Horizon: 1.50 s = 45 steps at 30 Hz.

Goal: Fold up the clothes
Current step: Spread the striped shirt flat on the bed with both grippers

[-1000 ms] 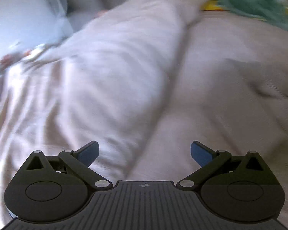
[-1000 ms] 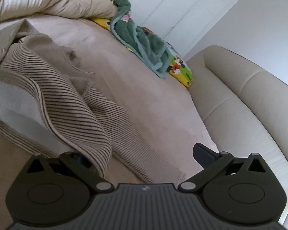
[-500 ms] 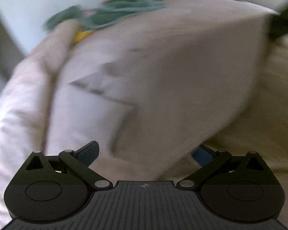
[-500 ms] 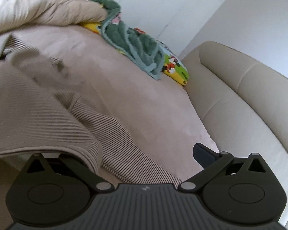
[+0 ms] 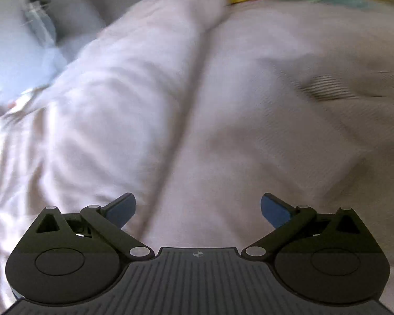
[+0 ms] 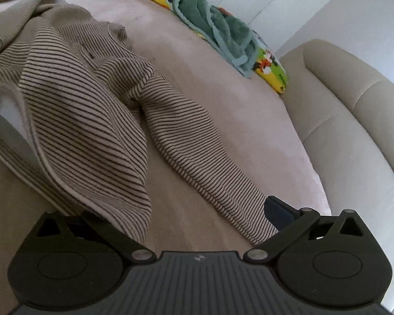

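Note:
A beige garment with thin dark stripes (image 6: 86, 110) lies crumpled on the pink bed cover (image 6: 223, 99). One striped sleeve (image 6: 210, 173) runs toward my right gripper (image 6: 197, 212), which is open; its left finger is hidden under a fold of the garment, its right finger (image 6: 277, 211) touches the sleeve end. In the blurred left wrist view the garment (image 5: 328, 97) lies at the right. My left gripper (image 5: 198, 210) is open and empty above the bed cover (image 5: 223, 157), with both blue pads showing.
A rumpled pale duvet (image 5: 105, 105) lies left of the bed cover. A green blanket (image 6: 218, 23) over a yellow patterned cushion (image 6: 270, 73) sits at the far end. A beige sofa (image 6: 354, 131) stands to the right.
The left gripper swung right over the garment and back left toward the duvet. In the right wrist view the garment dropped lower and spread, and its sleeve now reaches the right finger.

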Motion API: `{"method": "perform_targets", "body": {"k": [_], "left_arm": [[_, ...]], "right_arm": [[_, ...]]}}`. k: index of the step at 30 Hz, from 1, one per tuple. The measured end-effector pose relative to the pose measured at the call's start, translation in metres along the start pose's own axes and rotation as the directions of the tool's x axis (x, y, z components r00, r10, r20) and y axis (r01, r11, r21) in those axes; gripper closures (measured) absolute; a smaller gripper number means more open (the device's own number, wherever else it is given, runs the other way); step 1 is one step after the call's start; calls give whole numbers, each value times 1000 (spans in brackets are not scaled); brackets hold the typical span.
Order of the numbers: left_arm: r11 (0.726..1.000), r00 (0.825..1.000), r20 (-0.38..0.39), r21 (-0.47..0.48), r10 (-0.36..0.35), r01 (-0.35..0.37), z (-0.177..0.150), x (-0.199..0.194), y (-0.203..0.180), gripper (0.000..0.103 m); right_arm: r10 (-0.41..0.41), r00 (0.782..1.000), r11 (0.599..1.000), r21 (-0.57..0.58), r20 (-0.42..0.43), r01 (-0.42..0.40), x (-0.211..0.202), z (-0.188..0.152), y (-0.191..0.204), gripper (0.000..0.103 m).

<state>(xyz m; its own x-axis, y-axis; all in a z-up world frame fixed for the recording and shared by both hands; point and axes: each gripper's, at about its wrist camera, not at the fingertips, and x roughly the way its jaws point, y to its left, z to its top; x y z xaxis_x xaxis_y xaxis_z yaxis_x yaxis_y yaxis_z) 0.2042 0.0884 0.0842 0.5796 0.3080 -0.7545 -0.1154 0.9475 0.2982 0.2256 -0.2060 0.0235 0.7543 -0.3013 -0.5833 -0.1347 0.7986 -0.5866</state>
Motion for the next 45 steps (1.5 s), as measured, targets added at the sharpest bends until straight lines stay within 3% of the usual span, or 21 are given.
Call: {"method": "perform_targets", "body": {"k": [1,3,5,7,9,11,13,17,20,22,26,29,32,35,38,41,45], "left_arm": [[996,996,28,29,-84,83,-4,-11,-4,0],[960,963,78,130,-259,247,-12,-33,-20,0],[917,934,105,256,-342,307,-18,-42,-38,0],[867,922,111,398,-370,299,-34,-52,-69,0],[833,929,111,488,-354,259,-47,-47,-94,0],[826,943,122,526,-309,203,-50,-38,-105,0],[847,950,141,502,-277,172,-46,-34,-105,0],[932,969,166,342,-186,120,-21,-35,-83,0],[977,988,124,204,-92,66,-7,-26,-57,0],[990,995,81,128,-63,53,-3,-17,-44,0],[997,999,44,68,-32,29,-3,-12,-35,0],[1000,1000,20,25,-13,12,-2,-14,-29,0],[999,999,32,27,-31,31,7,-28,-18,0],[994,995,64,79,-80,75,14,-66,-7,0],[989,991,78,110,-108,99,14,-103,7,0],[990,992,-6,66,-127,127,-14,-118,12,0],[990,973,-187,21,-135,141,-71,-93,1,0]], "right_arm": [[-1,1000,1000,24,7,1,-3,1,-4,0],[-3,1000,997,82,14,2,-7,5,-15,0],[0,1000,988,155,28,-4,-11,10,-29,0],[16,999,971,238,46,-26,-13,16,-46,0],[54,997,943,326,48,-67,-12,23,-64,0],[112,993,905,409,45,-120,-8,29,-82,0],[163,986,874,458,34,-161,-3,30,-95,0],[177,984,884,435,35,-175,-1,28,-98,0],[183,983,888,424,26,-177,-2,22,-93,0],[195,981,891,416,8,-181,-1,17,-86,0],[216,976,924,332,-40,-190,3,7,-56,0],[134,989,981,147,-58,-125,4,1,-19,0],[106,994,994,-30,-34,-107,-2,-2,-9,0],[-8,993,995,-94,122,19,-46,12,-54,0],[-23,982,995,-94,188,41,-93,20,-89,0],[13,984,984,-178,175,19,-118,9,-94,0],[124,992,947,-300,25,-111,-110,-34,-55,0]]}}
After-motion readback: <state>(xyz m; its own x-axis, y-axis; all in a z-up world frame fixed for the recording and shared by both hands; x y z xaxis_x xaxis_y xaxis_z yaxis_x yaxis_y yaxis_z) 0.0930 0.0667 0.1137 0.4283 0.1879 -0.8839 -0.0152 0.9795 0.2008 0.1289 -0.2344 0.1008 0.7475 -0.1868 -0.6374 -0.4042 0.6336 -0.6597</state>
